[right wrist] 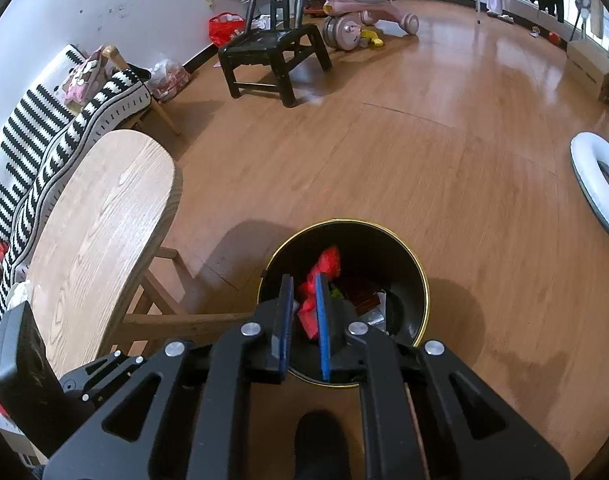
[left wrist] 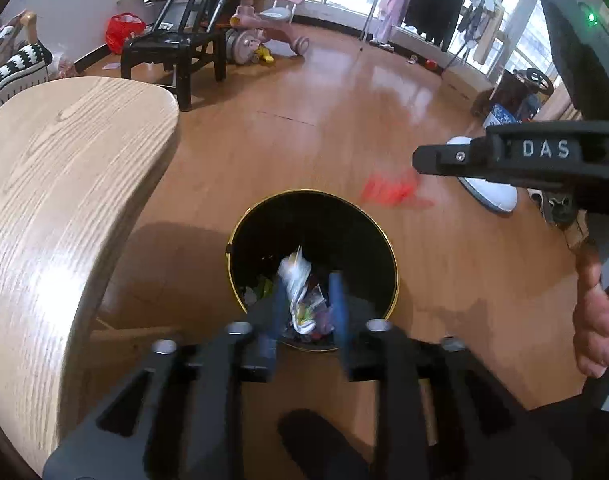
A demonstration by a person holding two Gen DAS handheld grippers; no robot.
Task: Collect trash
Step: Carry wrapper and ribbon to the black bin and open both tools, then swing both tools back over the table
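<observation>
Blue-padded fingers of the right gripper (right wrist: 303, 280) pinch a red wrapper (right wrist: 321, 276) directly over the mouth of a black, gold-rimmed trash bin (right wrist: 408, 256), the wrapper's upper end poking out beyond the fingertips and its lower end trailing back between the pads. Below the wrapper, other crumpled litter lies at the bottom of the bin.

From the left wrist view, the left gripper (left wrist: 307, 280) hangs above the same trash bin (left wrist: 264, 216), its blurred blue pads spread apart on either side of a crumpled white printed wrapper (left wrist: 298, 286). Whether the pads touch that wrapper cannot be told. A red smear (left wrist: 388, 192) shows beyond and right of the bin, too blurred to identify; the right gripper's black body, marked DAS, crosses the frame on that side.

Left of both claws stands a rounded light-wood table (right wrist: 100, 216). Farther off across the wooden floor (right wrist: 404, 140) are a black chair (right wrist: 272, 52), a pink children's tricycle (right wrist: 356, 12), and, to the right, a white inflatable ring (right wrist: 596, 180).
</observation>
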